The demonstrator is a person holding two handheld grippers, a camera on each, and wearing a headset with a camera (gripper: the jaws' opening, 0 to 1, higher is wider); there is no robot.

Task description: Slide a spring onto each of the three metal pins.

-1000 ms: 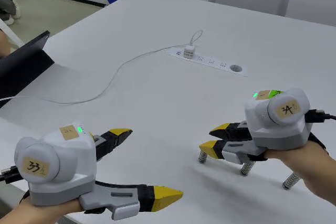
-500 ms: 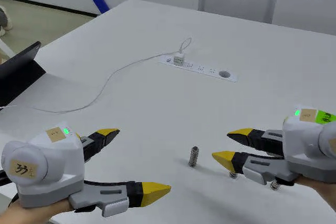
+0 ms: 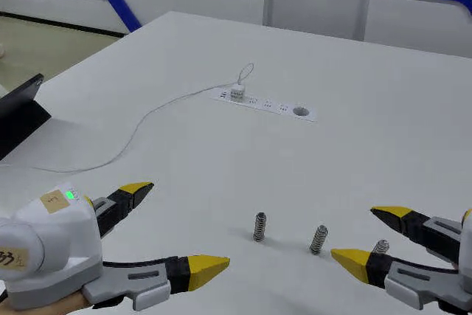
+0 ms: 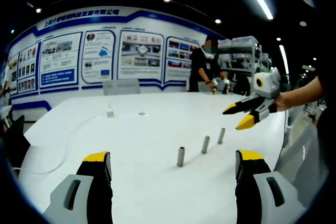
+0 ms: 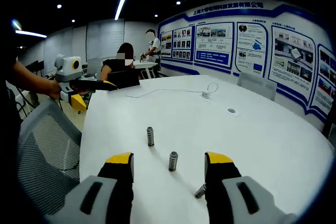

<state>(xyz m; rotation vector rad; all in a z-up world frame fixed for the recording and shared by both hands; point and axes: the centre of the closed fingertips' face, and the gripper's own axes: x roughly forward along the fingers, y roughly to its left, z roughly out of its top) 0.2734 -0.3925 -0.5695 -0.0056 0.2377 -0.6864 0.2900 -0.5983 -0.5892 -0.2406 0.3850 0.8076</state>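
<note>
Three short metal springs stand in a row on the white table [image 3: 221, 160]: a left spring [image 3: 259, 226], a middle spring [image 3: 318, 239] and a right spring [image 3: 380, 246]. The right spring is partly hidden behind a yellow fingertip. My right gripper [image 3: 365, 235] is open at the lower right, with its tips beside the right spring and nothing held. My left gripper [image 3: 175, 228] is open at the lower left, a hand's width from the left spring. The springs [image 4: 181, 157] lie ahead between my left gripper's [image 4: 173, 161] jaws. The middle spring [image 5: 172, 161] stands between my right gripper's [image 5: 169, 159] jaws.
A white power strip [image 3: 264, 103] with a plugged charger [image 3: 237, 94] and a long cable [image 3: 147, 119] lies mid-table. A dark tablet [image 3: 18, 112] stands at the left edge and a grey chair [image 3: 317, 9] at the far side. People [image 4: 205, 69] stand in the background.
My right gripper has drawn back to the right, off the springs, so all three now show. My left gripper stays open. The head camera has tilted up.
</note>
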